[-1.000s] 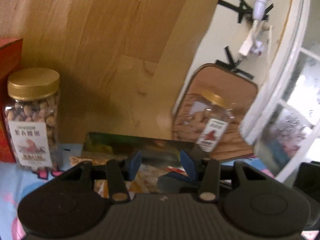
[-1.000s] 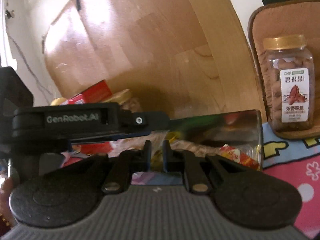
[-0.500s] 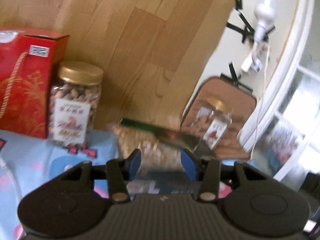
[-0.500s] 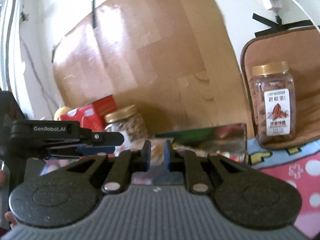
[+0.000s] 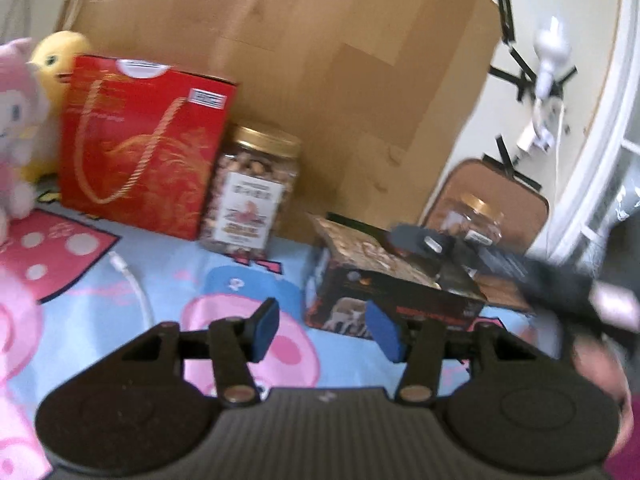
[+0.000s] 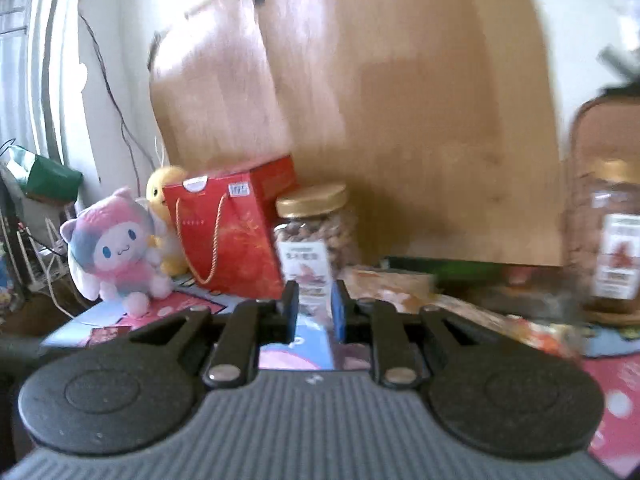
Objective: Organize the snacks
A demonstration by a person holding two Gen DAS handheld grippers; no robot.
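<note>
In the left wrist view a dark snack box (image 5: 384,280) lies on the patterned mat, just beyond my left gripper (image 5: 326,330), which is open and empty. A gold-lidded nut jar (image 5: 252,196) stands beside a red gift box (image 5: 140,144). A second nut jar (image 5: 478,220) stands at the back right, partly hidden by the blurred right gripper's body. In the right wrist view my right gripper (image 6: 313,314) is open a narrow gap and empty. Ahead of it are the nut jar (image 6: 316,232), the red gift box (image 6: 228,228), the blurred snack box (image 6: 420,292) and the second jar (image 6: 616,248).
Plush toys (image 6: 116,248) sit left of the red box, also in the left wrist view (image 5: 16,132). A white cable (image 5: 132,284) lies on the mat (image 5: 240,288). A wooden board (image 5: 320,80) leans behind everything. A brown cushion (image 5: 520,200) stands at the back right.
Both grippers pulled back and up from the snack box, so more of the mat, red box and plush toys show. My left gripper's jaws opened wider. My right gripper's gap widened slightly.
</note>
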